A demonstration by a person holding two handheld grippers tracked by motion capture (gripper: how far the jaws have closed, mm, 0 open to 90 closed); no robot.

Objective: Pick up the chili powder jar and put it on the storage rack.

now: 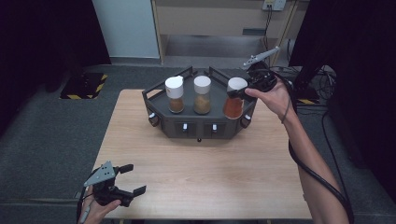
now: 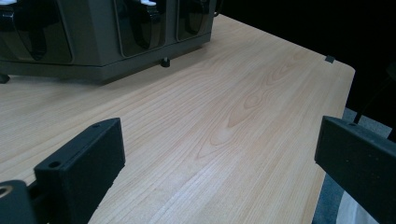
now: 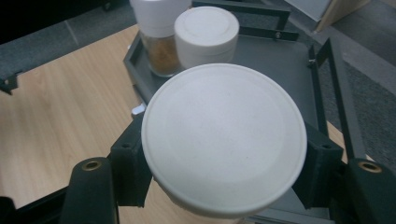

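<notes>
A dark grey tray [image 1: 201, 129] at the table's far side carries three clear spice jars with white lids. The left jar [image 1: 175, 95] and middle jar [image 1: 202, 95] stand upright and hold brown powder. My right gripper [image 1: 240, 92] is shut on the right jar [image 1: 233, 106], which holds orange-red powder, just under its lid. In the right gripper view the jaws press both sides of that jar below its white lid [image 3: 224, 140]; my right gripper [image 3: 224, 170] hides the jar's body. My left gripper [image 1: 134, 178] hovers open at the table's front left, holding nothing.
In the left gripper view the open left gripper [image 2: 219, 158] faces bare wooden table [image 2: 243, 93], with the tray's front wall [image 2: 93, 46] farther off. The tray has raised rails [image 3: 280, 23] behind the jars. A cable trails from the right gripper along the forearm.
</notes>
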